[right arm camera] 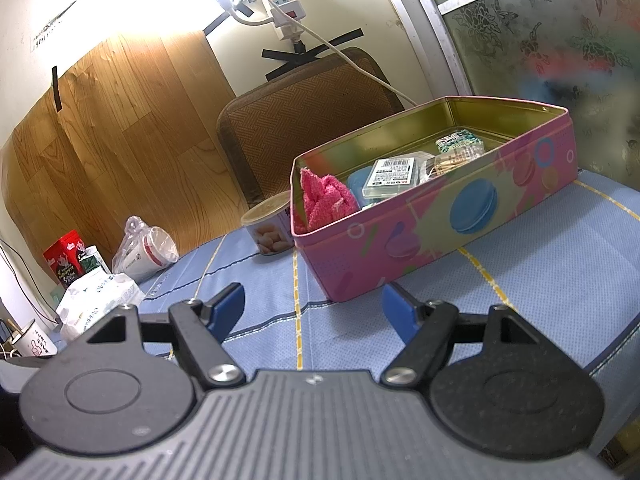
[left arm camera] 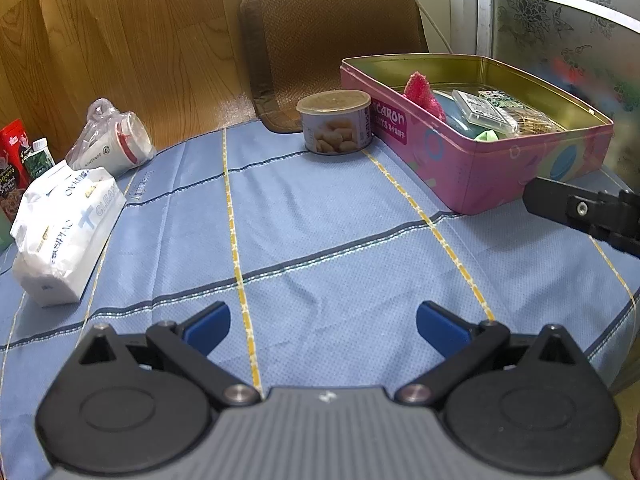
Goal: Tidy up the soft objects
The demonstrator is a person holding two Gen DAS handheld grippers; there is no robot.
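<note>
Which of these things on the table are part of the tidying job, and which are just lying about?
Part of the job: fluffy pink cloth, lying in the pink tin; white tissue pack; both grippers, left gripper and right gripper, open and empty.

Lying about: snack can, bagged cup, red packet, chair.

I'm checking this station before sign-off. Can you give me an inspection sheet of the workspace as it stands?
Surface: blue checked tablecloth, lightly wrinkled.
Job's things: pink fluffy cloth inside the open pink macaron tin, beside small packets; white tissue pack lies on the tablecloth's left side.
Clutter: lidded snack can touching the tin's corner; bagged mug; red canister.
Grippers: left gripper open, empty, above bare cloth; right gripper open, empty, facing the tin.
Cables: white power strip on the wall, its cord running down behind the tin.
Surroundings: woven brown chair back, wood-grain panel, frosted patterned glass.
</note>
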